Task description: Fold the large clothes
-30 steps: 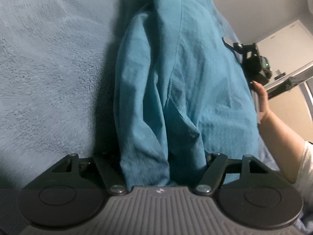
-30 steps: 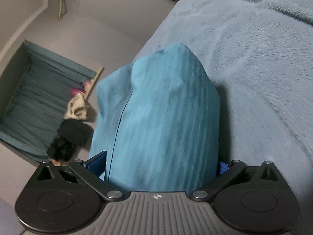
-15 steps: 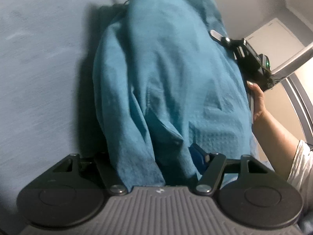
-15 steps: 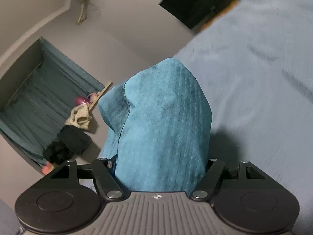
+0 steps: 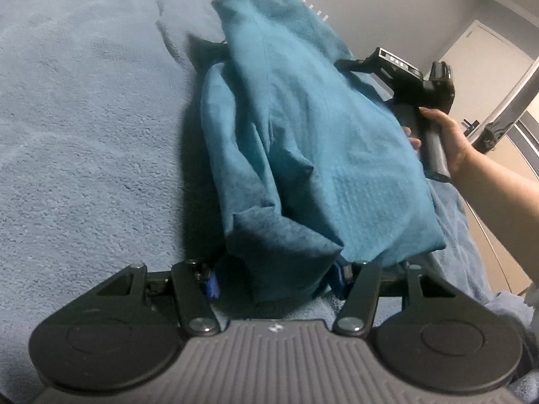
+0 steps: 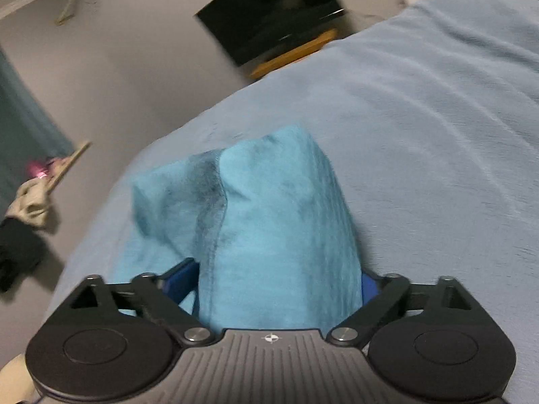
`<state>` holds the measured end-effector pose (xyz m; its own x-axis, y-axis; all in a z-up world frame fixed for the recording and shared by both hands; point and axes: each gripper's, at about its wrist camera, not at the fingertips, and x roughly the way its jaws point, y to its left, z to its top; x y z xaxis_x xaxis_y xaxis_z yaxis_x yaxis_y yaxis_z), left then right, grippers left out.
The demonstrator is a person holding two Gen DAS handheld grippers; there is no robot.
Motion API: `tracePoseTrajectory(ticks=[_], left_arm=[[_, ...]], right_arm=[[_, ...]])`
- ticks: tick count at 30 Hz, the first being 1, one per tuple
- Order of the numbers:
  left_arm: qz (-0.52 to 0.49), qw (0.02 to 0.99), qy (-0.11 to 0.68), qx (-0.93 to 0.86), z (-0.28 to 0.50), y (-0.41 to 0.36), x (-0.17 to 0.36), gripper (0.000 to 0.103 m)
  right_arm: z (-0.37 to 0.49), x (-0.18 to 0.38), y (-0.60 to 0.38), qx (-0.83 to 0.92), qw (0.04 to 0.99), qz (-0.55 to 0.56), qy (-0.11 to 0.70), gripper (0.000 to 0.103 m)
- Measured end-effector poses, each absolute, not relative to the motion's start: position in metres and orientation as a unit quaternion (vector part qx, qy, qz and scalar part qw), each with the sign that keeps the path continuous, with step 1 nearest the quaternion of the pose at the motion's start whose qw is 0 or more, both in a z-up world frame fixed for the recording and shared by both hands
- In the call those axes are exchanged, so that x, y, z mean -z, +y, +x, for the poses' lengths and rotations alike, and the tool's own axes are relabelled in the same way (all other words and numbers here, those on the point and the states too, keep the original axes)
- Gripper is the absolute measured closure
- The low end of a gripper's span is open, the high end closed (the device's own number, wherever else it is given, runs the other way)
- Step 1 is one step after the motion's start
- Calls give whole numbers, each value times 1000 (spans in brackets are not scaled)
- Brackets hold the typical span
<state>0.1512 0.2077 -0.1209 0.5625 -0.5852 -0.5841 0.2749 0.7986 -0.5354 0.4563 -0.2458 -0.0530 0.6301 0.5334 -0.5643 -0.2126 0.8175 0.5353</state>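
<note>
Since the earlier frame your right gripper (image 6: 279,279) has risen and tipped back: its view, formerly showing the floor and a lined box, now takes in the wall and a dark screen (image 6: 273,13) at 12 o'clock. Your left gripper (image 5: 276,279) has shifted only slightly across the bed (image 5: 84,118).

Left gripper: the jaws have just been closing, with the teal garment (image 5: 303,128) bunched between them. Blue pads (image 5: 211,284) show at either side of the cloth; whether they actually press on it you cannot confirm from this view, so the grip cannot be told.

Right gripper: the jaws have just been opening and stand wide. A thick fold of the teal garment (image 6: 262,222) fills the gap between the blue pads (image 6: 178,277). Whether the cloth is pinched or merely draped there cannot be told.

Garment position: it is lifted off the bed and stretched between your two grippers, hanging in loose folds with a seam running lengthwise. In the left wrist view it runs from 6 o'clock up toward 12 o'clock, casting a shadow on the bed to its 9 o'clock side.

Your right hand (image 5: 448,134) appears in the left wrist view at 3 o'clock, wrapped around the handle of the right gripper (image 5: 350,64), just beside the garment's edge.

Floor clutter (image 6: 23,215) lies at 9 o'clock in the right wrist view, well apart from the garment.
</note>
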Motion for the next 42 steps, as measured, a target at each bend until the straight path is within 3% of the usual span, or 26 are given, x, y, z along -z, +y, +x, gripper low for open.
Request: tracePoseTrajectory(ticks=[6, 8, 11, 14, 22, 27, 36, 42], left_arm=[[-182, 866, 394, 248, 157, 198, 128, 46], [-175, 868, 393, 247, 149, 182, 115, 47], [-168, 871, 390, 247, 146, 177, 115, 47], [-169, 874, 387, 242, 145, 181, 116, 47], [-154, 877, 387, 241, 141, 176, 116, 47], [-148, 879, 384, 240, 141, 174, 112, 46], [-148, 888, 374, 224, 137, 176, 99, 46], [-128, 898, 365, 212, 125, 173, 86, 46]], right_arm=[[439, 21, -243, -174, 927, 201, 263, 2], [445, 15, -230, -175, 929, 186, 268, 4], [470, 23, -220, -139, 925, 167, 310, 21], [497, 34, -188, -79, 921, 178, 337, 24], [499, 51, -192, -21, 935, 170, 311, 18], [445, 41, -219, -51, 945, 166, 277, 18], [301, 53, -207, -120, 953, -100, 260, 19], [247, 55, -238, -99, 953, -72, 278, 17]])
